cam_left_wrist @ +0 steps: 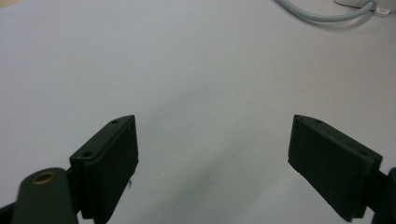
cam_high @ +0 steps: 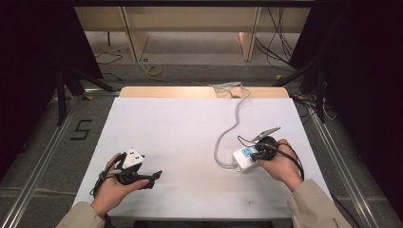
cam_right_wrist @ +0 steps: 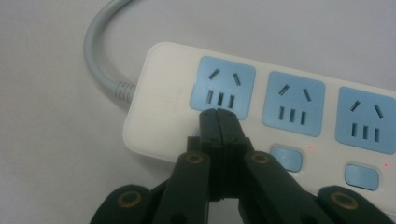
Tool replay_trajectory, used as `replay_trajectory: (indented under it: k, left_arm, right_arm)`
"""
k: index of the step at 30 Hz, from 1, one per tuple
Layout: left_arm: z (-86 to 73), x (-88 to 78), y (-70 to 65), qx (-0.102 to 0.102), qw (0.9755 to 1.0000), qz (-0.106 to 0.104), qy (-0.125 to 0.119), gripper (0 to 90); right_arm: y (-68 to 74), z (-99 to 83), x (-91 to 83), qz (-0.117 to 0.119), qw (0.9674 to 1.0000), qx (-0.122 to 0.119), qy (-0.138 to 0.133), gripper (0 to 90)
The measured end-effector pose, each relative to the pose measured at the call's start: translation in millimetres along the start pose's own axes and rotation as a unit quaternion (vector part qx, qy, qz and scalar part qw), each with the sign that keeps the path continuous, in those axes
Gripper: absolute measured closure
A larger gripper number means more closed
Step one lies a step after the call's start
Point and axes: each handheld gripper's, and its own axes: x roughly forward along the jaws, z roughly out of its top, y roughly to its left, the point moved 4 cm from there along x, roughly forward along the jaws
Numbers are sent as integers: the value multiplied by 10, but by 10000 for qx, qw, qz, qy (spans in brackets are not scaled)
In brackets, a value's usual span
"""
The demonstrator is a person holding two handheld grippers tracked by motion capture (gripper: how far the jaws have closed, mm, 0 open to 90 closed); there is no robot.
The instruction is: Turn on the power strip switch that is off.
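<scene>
power strip (cam_right_wrist: pixel 299 116) cut off at right edge, first switch hidden behind tool (cam_right_wrist: pixel 219 114)

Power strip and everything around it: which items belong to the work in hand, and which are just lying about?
In use:
- power strip, white with blue sockets
- its grey cord
- right claw, jaws shut, tips over the strip's nearest switch
- left claw, jaws open over bare table

Lying about:
- yellow cable coil on the floor
- "5" floor marking
</scene>
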Motion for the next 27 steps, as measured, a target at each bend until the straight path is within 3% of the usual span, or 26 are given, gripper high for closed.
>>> replay_trajectory:
  k: [27]
  left_arm:
    - [2,2,-11,-9,10000,-11,6,156]
  right_arm:
    - [28,17,23,-92,9998,-107,152,900]
